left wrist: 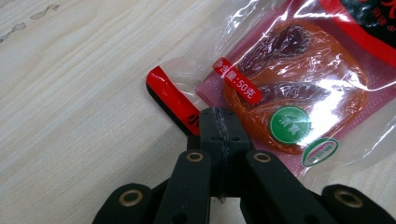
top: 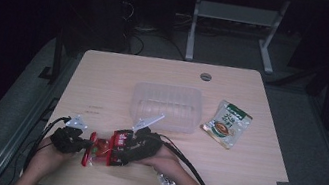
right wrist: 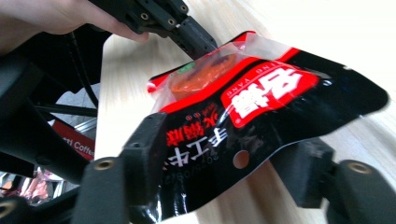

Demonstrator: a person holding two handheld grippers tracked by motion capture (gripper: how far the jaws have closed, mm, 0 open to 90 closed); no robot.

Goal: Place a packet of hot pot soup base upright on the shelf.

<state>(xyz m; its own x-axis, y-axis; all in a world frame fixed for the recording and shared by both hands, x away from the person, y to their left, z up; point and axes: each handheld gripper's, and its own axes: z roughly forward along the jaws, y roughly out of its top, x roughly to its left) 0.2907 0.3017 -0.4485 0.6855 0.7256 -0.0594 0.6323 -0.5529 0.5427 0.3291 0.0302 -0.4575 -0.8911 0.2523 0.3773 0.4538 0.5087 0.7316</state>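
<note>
One red-black snack pouch (top: 103, 150) with clear window showing orange contents, lying at near table (top: 249, 178) edge. Left gripper (left wrist: 219, 122) clamping its clear end; right gripper (right wrist: 224, 163) straddling black end, not yet pinching. Two other packets, one clear container (top: 166, 105).

The snack packet (left wrist: 299, 79) is showing glossy, crinkled plastic film, clear at one end and printed red and black at the other. The surface (left wrist: 79, 107) is looking like pale, matt wood grain. The tub (top: 166, 106) is appearing as cloudy, see-through plastic. The hand-held gripper (left wrist: 219, 126) is showing matt black plastic.
</note>
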